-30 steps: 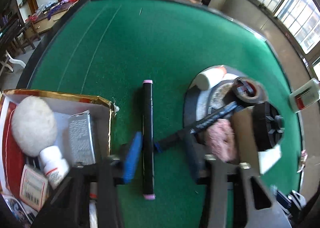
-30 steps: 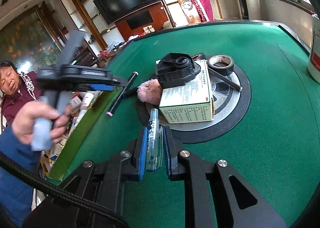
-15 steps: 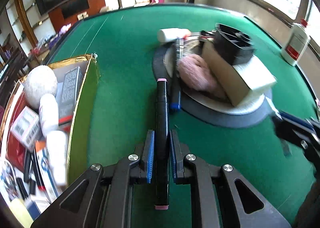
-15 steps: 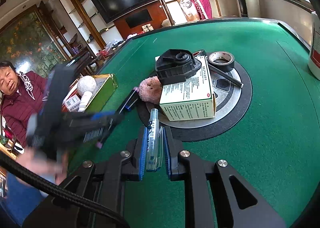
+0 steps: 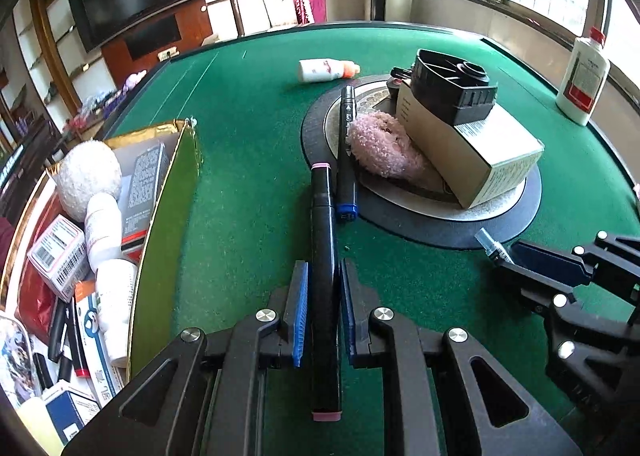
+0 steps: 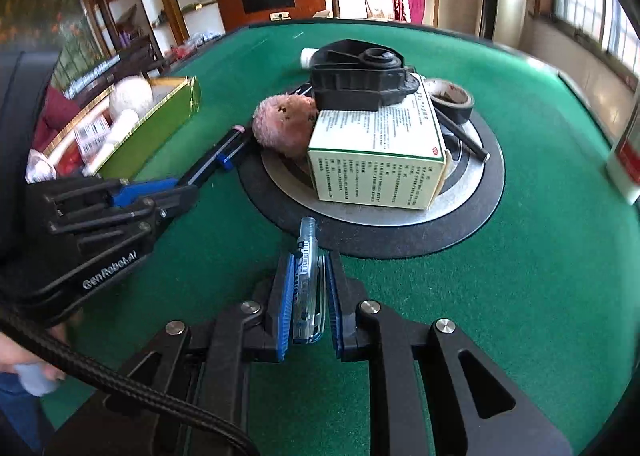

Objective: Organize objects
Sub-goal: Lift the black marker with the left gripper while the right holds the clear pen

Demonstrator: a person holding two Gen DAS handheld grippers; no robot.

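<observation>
Since a second ago the left gripper [image 5: 323, 310] has swung from the box [image 5: 168, 191] side toward the round plate [image 5: 500, 223], its fingers now clamped on the black marker [image 5: 324, 256] with pink ends, above the green table [image 5: 248, 127]. The right gripper [image 6: 306, 302] keeps its fingers together on a clear pen [image 6: 306, 276], near the plate's edge.

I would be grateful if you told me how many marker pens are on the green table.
2. The black marker with pink end caps lies between the left gripper pads; the blue-capped black marker rests beside it. Others may be hidden.
</observation>
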